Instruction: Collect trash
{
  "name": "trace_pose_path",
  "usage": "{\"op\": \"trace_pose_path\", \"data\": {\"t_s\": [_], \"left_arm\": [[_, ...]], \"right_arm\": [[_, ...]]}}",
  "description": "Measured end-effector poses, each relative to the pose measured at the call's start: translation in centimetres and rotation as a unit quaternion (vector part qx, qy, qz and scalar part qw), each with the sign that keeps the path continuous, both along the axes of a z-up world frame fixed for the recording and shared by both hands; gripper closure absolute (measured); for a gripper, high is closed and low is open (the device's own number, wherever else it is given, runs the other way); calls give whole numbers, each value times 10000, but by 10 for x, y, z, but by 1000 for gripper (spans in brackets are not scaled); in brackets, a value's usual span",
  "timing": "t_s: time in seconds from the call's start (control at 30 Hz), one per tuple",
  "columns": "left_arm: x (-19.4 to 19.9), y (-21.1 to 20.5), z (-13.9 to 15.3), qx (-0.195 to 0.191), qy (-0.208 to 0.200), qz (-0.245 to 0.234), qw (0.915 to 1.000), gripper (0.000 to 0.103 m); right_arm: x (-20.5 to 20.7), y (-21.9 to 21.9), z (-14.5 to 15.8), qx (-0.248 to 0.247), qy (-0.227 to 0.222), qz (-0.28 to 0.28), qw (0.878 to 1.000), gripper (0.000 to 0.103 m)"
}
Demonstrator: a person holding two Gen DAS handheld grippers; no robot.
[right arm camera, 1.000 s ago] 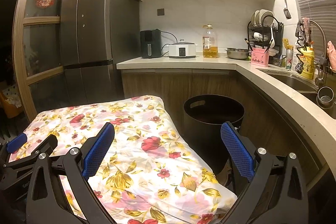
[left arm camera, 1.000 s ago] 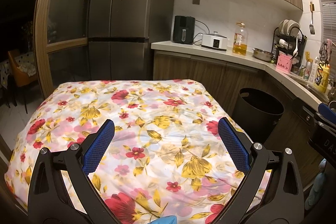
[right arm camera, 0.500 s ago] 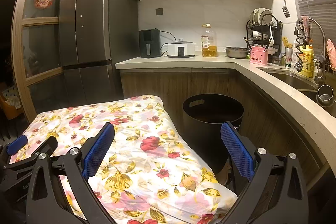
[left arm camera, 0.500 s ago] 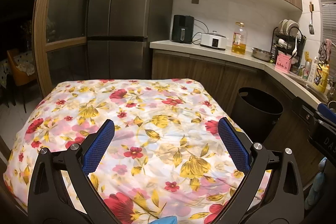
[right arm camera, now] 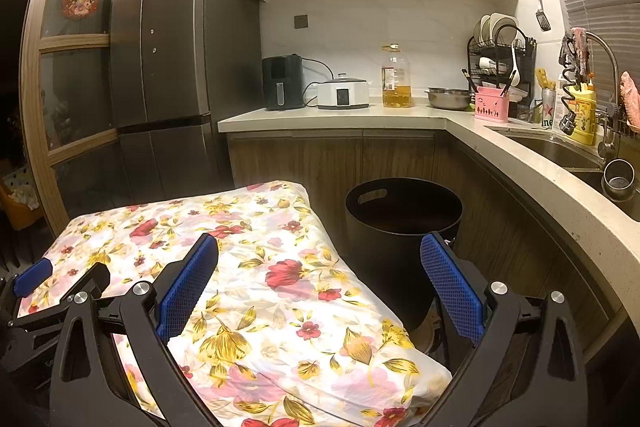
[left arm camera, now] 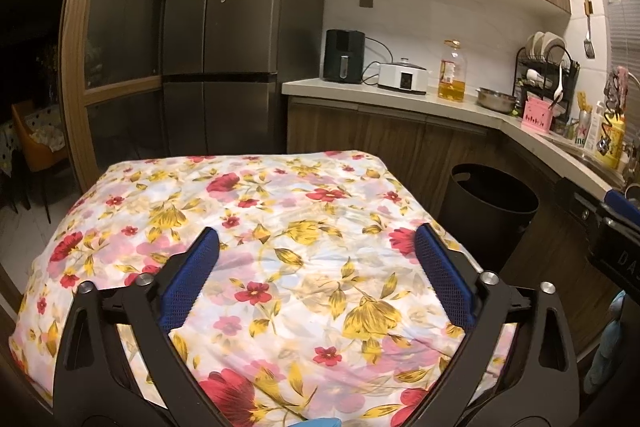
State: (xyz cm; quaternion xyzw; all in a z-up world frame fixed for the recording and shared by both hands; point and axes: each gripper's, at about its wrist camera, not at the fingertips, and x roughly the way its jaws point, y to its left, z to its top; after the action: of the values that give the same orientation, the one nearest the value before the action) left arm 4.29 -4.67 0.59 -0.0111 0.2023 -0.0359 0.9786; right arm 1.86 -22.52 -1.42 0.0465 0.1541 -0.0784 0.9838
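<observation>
One black bin (right arm camera: 404, 227), one floral cloth (left arm camera: 256, 227), one fridge (right arm camera: 160, 67).

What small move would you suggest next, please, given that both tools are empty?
Probably pan both views around for trash: the flower-print cloth shows none, both tools, left and right, stand open and empty, and the round black bin waits beside the cloth-covered table.

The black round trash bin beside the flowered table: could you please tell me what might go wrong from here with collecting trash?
1. No trash shows on the floral tablecloth, so either open gripper could pinch and drag the cloth instead.
2. The black round trash bin stands low beside the table edge, so a drop from above might miss it.
3. The left gripper and right gripper sit close together and could collide.
</observation>
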Motion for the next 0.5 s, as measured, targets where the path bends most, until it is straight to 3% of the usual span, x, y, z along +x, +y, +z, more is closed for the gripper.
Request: {"op": "trace_pose_path", "data": {"t_s": [0.07, 0.3, 0.5], "left_arm": [[1, -1, -1, 19, 28, -34, 10000, 19], [-1, 0, -1, -15, -8, -50, 10000, 19], [0, 2, -3, 13, 49, -18, 10000, 13]], "right_arm": [[0, -1, 0, -1, 3, -5, 10000, 6], [-1, -2, -1, 9, 4, -23, 10000, 6], [-1, -2, -1, 10, 9, -25, 10000, 6]]}}
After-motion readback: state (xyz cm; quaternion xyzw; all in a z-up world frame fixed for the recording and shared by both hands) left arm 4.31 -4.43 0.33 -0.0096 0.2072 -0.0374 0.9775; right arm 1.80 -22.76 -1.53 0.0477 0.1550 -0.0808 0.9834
